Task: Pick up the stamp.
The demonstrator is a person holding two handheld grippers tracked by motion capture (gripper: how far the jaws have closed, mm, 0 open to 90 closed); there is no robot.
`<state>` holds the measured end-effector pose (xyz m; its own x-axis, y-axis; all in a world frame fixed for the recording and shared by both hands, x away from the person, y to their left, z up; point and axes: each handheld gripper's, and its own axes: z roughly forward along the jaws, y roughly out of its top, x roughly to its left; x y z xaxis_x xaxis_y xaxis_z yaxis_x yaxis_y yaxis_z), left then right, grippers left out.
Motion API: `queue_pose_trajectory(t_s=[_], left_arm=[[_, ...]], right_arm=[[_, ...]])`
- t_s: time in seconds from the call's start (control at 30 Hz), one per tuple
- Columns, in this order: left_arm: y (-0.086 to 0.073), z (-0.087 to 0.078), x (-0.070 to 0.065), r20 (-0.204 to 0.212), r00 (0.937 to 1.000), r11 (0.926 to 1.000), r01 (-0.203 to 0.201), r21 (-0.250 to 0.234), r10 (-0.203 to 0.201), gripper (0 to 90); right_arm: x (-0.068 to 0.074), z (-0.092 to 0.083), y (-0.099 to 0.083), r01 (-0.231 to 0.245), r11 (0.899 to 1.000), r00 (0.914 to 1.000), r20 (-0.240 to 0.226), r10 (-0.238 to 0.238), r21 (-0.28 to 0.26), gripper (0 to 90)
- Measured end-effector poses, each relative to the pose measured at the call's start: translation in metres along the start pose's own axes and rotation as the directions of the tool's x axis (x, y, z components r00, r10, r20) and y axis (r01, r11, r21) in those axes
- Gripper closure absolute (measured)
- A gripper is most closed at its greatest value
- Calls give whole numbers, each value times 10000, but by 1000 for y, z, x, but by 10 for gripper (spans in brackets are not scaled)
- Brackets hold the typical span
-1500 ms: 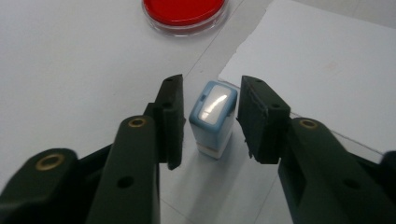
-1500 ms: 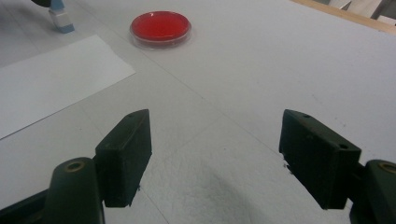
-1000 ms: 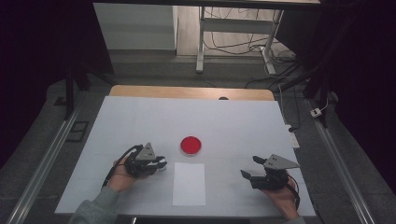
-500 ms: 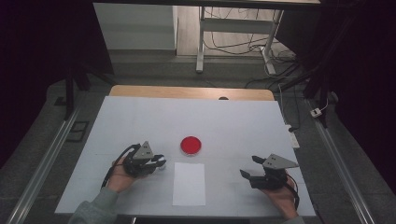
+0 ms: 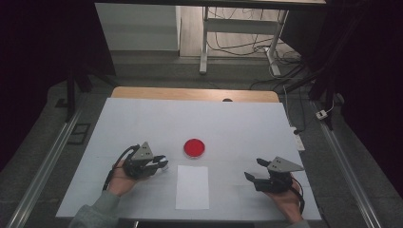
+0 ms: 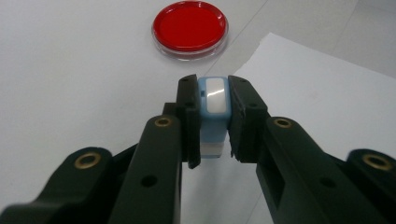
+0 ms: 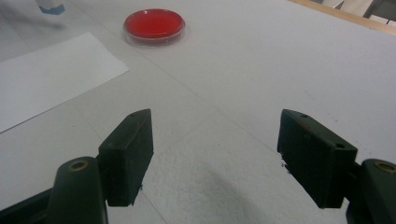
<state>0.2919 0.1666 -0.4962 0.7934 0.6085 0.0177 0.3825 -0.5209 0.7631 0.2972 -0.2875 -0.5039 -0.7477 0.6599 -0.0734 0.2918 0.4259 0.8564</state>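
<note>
A small blue-and-white block (image 6: 213,109), seemingly a stamp or eraser-like piece, is held clamped between the two black jaws of the left gripper (image 5: 153,165), at the near left of the white table (image 5: 247,118). In the left gripper view the block is seen upright between the pads, its long axis running along the jaws, with a white face turned up and the blue body below; what the piece is for cannot be told with certainty. In the right gripper view a blue corner (image 7: 51,8) of it is caught at the far left edge.

Just right of that gripper, a white sheet of paper (image 5: 192,186) is laid flat on the table, its long side running near to far. Beyond the sheet's far edge, slightly to its left, a round red dish (image 5: 194,147) with a clear rim is set, apart from the sheet. From the held block, the dish lies ahead and a little to the left, and the sheet ahead and to the right; both are reached more readily by the left hand than by the other.

At the near right, the right gripper (image 5: 253,170) is held low over the table with its jaws standing wide apart and nothing between them, well apart from sheet and dish.
</note>
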Motion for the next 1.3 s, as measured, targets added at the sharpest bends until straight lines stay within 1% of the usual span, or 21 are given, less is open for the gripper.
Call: queue_pose_trajectory(t_s=[0.13,0.33,0.37,0.4,0.43,0.63,0.73,0.97,1.2,1.3], left_arm=[[0,-3,1,81,9997,9995,219,-221,-217,757],[2,-7,2,52,9992,9980,410,-483,-408,756],[2,-8,2,36,9989,9973,472,-567,-471,756],[2,-8,2,36,9989,9973,472,-567,-471,756],[2,-10,2,46,9985,9963,554,-657,-552,757],[3,-13,3,66,9971,9935,759,-853,-757,756],[3,-17,4,116,9954,9899,955,-1047,-948,756],[6,-21,3,173,9941,9857,1088,-1285,-1075,756],[11,-26,0,262,9934,9817,1141,-1525,-1114,756],[13,-29,-1,329,9925,9783,1216,-1676,-1177,756]], right_arm=[[0,0,0,-10,10000,10000,10,10,4,266],[0,1,-1,-11,10000,10000,28,11,4,266],[0,1,0,34,10000,9999,108,-35,59,266],[0,1,-1,9,10000,10000,20,-9,-10,266],[0,1,-1,13,10000,10000,28,-13,-16,266],[0,1,0,33,10000,9999,95,-33,52,265],[0,1,0,59,10000,9999,117,-59,46,265],[0,1,-1,51,10000,9999,134,-51,0,263],[1,1,0,77,10000,9998,157,-76,-57,260],[1,1,0,49,10000,9999,157,-48,-59,260]])
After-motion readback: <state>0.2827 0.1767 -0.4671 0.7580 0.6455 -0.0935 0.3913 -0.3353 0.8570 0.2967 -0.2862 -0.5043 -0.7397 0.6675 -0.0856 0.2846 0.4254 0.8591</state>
